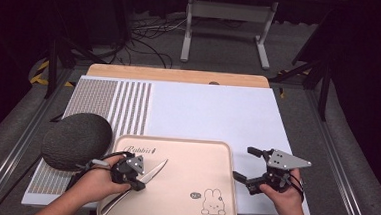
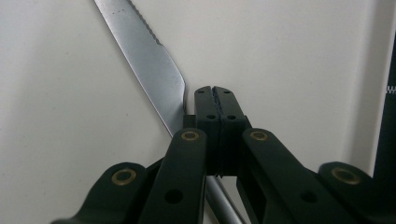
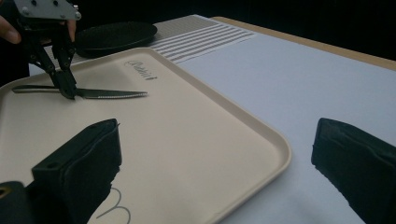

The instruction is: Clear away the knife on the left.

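Nearest, a beige tray [image 1: 188, 187] with a rabbit drawing [image 1: 213, 201] sits at the near edge of the white table mat [image 1: 213, 114]. On the tray's left part lies a serrated table knife [image 1: 146, 177], its blade pointing far-right. The left gripper [image 1: 136, 180] stands over the knife, its jaws pressed together; in the left gripper view the closed tips [image 2: 215, 100] sit just beside the blade [image 2: 149, 60], and whether they pinch the knife I cannot tell. The right gripper [image 1: 250, 166] hovers just right of the tray, jaws spread wide and holding nothing. Farther left, a dark rounded object [image 1: 76, 140] rests on the striped part of the mat [image 1: 123, 106].
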A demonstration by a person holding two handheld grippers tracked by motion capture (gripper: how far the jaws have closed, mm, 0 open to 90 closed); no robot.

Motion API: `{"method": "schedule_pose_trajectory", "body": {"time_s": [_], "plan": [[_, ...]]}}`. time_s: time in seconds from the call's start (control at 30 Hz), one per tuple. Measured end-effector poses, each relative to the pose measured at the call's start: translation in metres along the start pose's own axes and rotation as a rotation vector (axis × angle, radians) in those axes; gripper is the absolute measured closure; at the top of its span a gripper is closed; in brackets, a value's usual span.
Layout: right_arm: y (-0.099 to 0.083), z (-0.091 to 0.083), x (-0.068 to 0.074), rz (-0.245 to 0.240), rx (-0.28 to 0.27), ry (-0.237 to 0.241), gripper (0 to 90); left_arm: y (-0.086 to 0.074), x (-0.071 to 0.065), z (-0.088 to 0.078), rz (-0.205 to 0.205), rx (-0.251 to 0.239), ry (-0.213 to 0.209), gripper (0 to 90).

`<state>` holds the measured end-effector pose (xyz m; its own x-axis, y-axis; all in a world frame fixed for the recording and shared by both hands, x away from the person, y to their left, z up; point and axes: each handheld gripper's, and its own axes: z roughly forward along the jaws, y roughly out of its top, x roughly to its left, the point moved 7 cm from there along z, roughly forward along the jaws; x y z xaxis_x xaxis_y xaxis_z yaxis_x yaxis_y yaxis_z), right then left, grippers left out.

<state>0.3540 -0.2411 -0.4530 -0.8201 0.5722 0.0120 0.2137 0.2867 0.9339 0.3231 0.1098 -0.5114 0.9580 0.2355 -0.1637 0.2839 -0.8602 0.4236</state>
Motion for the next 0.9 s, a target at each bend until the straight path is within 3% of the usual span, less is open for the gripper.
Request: {"method": "schedule_pose_trajectory", "body": {"time_s": [0.9], "plan": [[-0.001,0.001,-0.001,0.0,0.005,-0.004,2.4,-0.02,0.014,-0.012,-0.076,-0.008,0.047,90.0]]}}
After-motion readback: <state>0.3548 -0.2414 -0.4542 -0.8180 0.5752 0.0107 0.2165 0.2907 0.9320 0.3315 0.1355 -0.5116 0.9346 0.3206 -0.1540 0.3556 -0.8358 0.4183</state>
